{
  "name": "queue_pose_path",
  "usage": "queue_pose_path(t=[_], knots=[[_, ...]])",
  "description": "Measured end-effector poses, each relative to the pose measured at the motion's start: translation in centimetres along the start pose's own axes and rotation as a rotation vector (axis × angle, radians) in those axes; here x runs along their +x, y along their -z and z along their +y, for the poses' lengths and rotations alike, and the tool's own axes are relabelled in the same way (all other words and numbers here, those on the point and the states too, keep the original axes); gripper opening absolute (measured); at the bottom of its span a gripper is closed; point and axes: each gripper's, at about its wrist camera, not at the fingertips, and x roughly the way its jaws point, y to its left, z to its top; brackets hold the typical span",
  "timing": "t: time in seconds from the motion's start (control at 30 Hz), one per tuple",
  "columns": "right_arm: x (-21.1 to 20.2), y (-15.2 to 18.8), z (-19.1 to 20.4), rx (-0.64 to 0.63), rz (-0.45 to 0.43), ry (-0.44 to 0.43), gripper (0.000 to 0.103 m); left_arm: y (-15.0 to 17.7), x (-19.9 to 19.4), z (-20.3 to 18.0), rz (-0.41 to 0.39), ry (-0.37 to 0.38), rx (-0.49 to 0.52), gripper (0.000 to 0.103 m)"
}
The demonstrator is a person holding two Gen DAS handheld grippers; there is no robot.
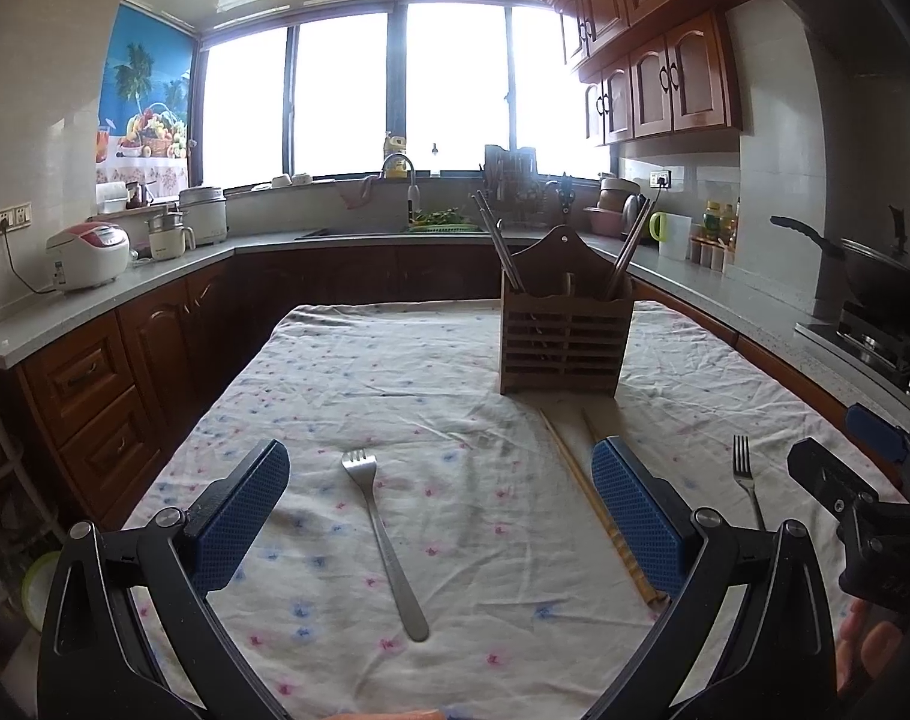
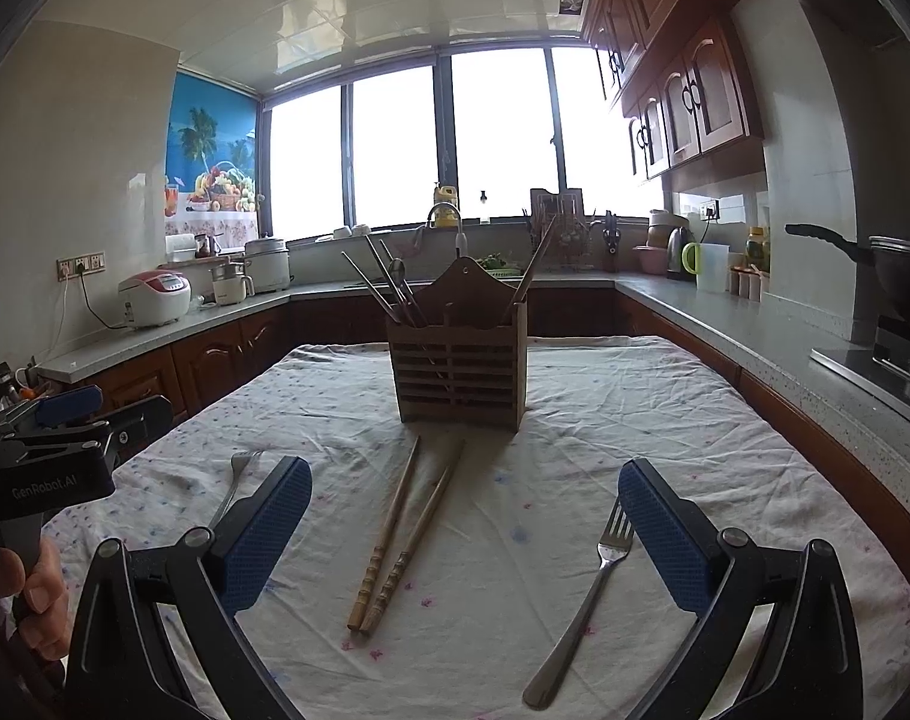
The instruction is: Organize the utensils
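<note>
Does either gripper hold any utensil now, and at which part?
Nothing is held. The left gripper and right gripper are both open above the table.

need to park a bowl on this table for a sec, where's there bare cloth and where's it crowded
Bare cloth lies left of the wooden holder, toward the far left corner of the table, and to its right along the right edge. It is crowded in front: the chopsticks in the middle, one fork left of them, another fork right, and both open grippers.

Tablecloth point(image 1: 347, 372) white, pink-blue floral – holder point(image 2: 460, 384) brown.
</note>
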Motion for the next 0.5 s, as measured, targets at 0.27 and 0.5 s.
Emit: queue_pose_path(t=[0.27,0.5], knots=[[0.17,0.01,0.08,-0.004,0.004,0.000,0.103,0.02,0.11,-0.18,0.003,0.010,0.006,0.103],[0.18,-0.03,0.08,-0.003,0.004,0.000,0.103,0.05,0.07,-0.21,0.001,0.007,0.006,0.103]])
